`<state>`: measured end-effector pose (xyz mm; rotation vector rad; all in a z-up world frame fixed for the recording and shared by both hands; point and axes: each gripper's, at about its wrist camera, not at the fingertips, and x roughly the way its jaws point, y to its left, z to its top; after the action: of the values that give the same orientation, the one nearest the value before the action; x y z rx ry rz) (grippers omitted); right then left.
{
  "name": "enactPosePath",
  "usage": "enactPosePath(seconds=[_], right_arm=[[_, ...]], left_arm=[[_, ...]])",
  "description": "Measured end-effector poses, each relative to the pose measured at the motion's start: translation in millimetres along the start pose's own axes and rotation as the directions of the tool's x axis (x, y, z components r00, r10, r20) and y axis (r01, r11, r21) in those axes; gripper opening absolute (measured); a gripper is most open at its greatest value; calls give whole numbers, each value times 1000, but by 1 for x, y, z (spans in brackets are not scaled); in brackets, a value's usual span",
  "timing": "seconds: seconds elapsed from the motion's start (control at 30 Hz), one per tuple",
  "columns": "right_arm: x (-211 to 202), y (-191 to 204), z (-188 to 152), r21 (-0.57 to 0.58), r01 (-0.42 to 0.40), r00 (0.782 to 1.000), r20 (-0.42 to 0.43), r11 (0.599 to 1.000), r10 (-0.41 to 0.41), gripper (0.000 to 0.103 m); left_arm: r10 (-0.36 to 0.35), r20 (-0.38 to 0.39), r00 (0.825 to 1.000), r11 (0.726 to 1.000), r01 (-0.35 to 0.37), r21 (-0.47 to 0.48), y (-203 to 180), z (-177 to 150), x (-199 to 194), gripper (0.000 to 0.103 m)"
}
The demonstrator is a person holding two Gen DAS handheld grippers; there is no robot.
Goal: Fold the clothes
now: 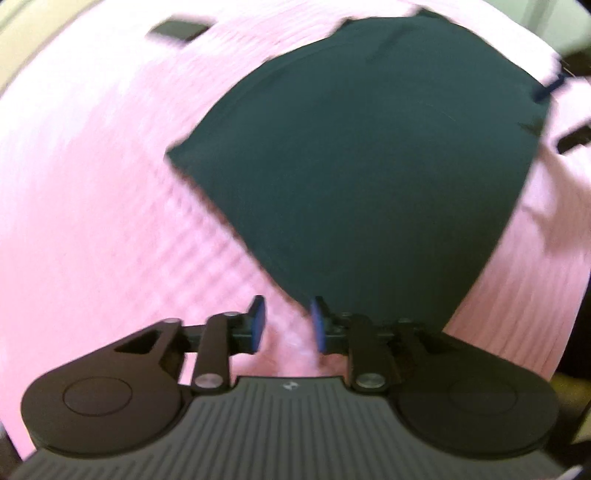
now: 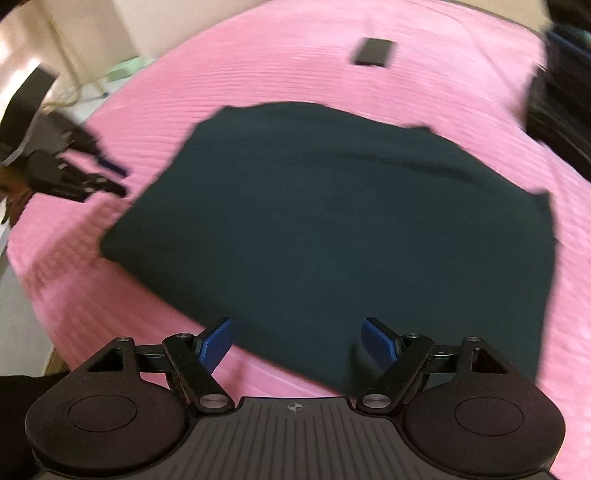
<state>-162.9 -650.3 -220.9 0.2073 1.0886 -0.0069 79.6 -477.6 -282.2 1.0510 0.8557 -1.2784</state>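
A dark green garment lies folded flat on the pink bedspread. It also shows in the right wrist view, with a folded edge across its far part. My left gripper is open and empty, just over the garment's near corner. My right gripper is open wide and empty, above the garment's near edge. The left gripper also shows in the right wrist view, at the left over the bedspread. The right gripper shows at the right edge of the left wrist view.
A small black flat object lies on the bed beyond the garment; it also shows in the left wrist view. Dark items sit at the bed's far right. The bed's left edge drops to the floor.
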Motion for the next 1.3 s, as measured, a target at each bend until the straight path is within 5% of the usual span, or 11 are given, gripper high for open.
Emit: enactPosePath(seconds=[0.07,0.23,0.33,0.47,0.53,0.6,0.67,0.8,0.87,1.03,1.3], right_arm=[[13,36,7,-43,10,1000,0,999,-10,79],[61,127,10,-207,70,997,-17,976,-75,79],[93,177,19,-348,113,992,-15,931,-126,79],[139,219,24,-544,157,982,0,824,-187,79],[160,230,22,-617,172,975,-4,768,-222,79],[171,229,22,-652,183,968,-13,736,-252,43],[166,221,29,-606,189,970,-8,773,-244,5],[119,179,56,-305,224,974,49,926,-219,5],[92,157,71,-119,223,973,84,967,-214,6],[57,113,80,136,216,967,109,967,-232,5],[59,107,68,174,185,974,100,967,-205,6]], left_arm=[[-16,52,999,988,8,153,3,-6,-3,32],[-57,148,987,893,-16,449,27,-30,-9,41],[-78,184,980,880,-19,474,50,-43,-16,45],[-80,238,968,897,-34,441,78,-58,-18,53],[-83,262,962,900,-40,435,80,-59,-16,66],[-87,284,955,895,-50,443,81,-61,-11,73],[-93,306,948,884,-63,464,80,-65,-4,74],[-98,359,928,837,-118,534,71,-63,10,76],[-96,402,910,798,-171,577,66,-57,20,82],[-141,484,864,696,-261,669,53,-38,40,85],[-200,530,824,528,-365,767,39,-8,74,84]])
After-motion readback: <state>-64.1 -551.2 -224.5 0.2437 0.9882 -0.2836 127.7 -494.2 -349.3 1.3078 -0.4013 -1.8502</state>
